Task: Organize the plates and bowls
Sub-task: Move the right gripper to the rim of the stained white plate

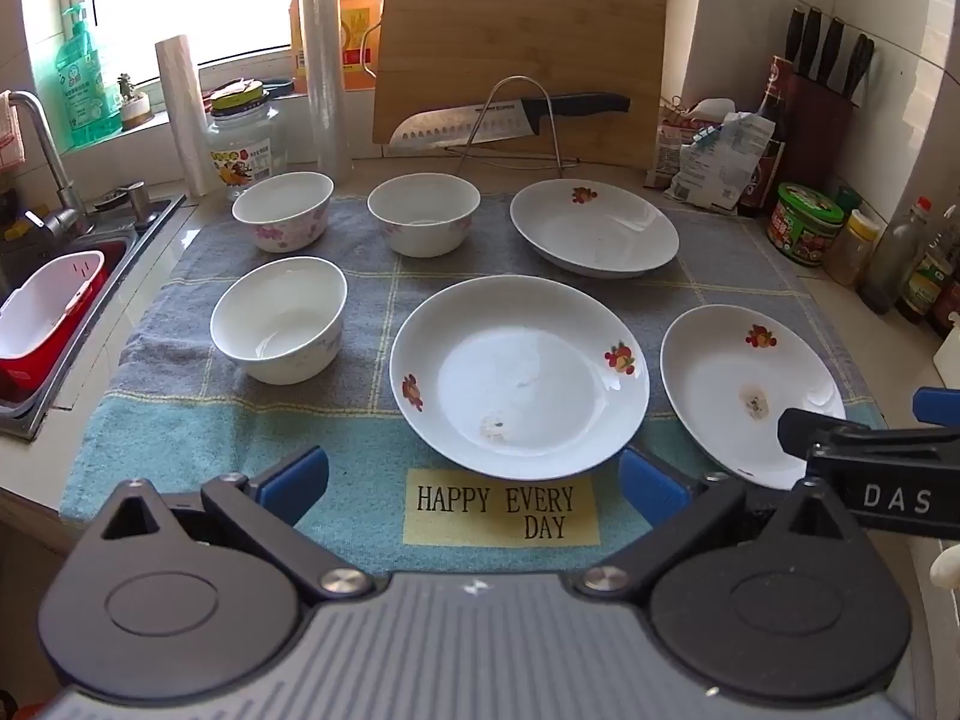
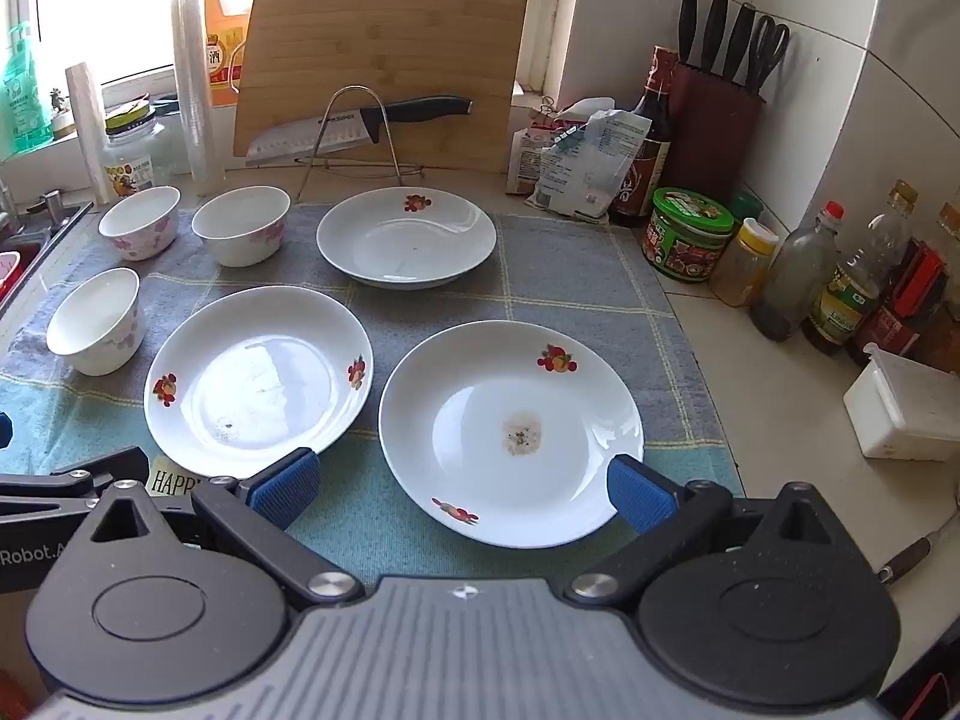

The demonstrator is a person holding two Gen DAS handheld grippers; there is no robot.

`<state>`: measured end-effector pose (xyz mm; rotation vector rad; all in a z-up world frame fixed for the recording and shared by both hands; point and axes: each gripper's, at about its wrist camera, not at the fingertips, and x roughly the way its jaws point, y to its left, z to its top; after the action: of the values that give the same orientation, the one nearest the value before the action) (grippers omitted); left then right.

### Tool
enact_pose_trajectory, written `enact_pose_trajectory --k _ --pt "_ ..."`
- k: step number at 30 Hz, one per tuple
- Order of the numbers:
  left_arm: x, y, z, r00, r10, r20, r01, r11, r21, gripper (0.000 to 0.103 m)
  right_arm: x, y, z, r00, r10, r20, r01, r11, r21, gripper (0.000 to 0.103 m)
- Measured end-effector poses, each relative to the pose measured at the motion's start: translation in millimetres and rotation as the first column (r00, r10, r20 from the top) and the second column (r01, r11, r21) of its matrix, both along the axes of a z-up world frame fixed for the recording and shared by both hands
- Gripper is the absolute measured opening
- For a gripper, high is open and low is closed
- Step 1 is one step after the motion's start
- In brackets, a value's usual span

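Left wrist view: three white plates and three white bowls sit apart on a grey and teal checked cloth spread over the worktop. The middle plate lies flat, face up, just ahead of the left gripper, whose jaws stand wide with nothing between them. Being round, the plates have no long axis; their fruit prints mark the rims, two on the middle plate at left and right. The right plate lies beside it with a brownish spot in its well, partly covered by the right gripper's finger. The far plate rests toward the back right. The near bowl stands upright, mouth up, left of the middle plate; the back-left bowl and back-middle bowl stand upright behind it, side by side.

In the right wrist view, the right gripper hangs over the near edge of the right plate, jaws wide, pads not touching it.

Behind the cloth, a knife lies level across a wire rack, handle to the right, in front of a leaning cutting board. A sink with a red and white basket lies to the left; bottles and jars line the right wall.
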<state>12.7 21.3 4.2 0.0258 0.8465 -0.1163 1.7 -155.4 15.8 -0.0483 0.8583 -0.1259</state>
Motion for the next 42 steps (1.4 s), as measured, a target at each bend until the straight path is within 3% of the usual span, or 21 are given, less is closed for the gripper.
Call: enact_pose_trajectory --k 12,20,26,34,42 --pt "5 10 0 0.991 -0.12 0.061 0.123 0.991 -0.051 0.102 -3 6 2 1.0 -0.014 0.022 0.014 0.999 -0.03 0.103" --pt "5 13 -7 0.969 -0.21 0.127 0.224 0.969 -0.101 0.102 -9 -9 4 0.999 -0.036 0.037 0.037 0.999 -0.018 0.103" --pt "9 12 -18 0.959 -0.258 0.117 0.274 0.95 -0.149 0.102 -10 -30 0 0.998 -0.058 0.022 0.059 0.998 -0.024 0.103" --pt "7 -18 -36 0.93 -0.349 0.114 0.359 0.93 -0.082 0.102 -1 -56 -9 0.999 -0.001 0.047 0.002 0.999 -0.036 0.103" --pt "10 -53 -53 0.916 -0.389 0.093 0.397 0.913 -0.09 0.102 22 -96 -31 0.996 0.073 0.043 -0.075 0.996 0.047 0.103"
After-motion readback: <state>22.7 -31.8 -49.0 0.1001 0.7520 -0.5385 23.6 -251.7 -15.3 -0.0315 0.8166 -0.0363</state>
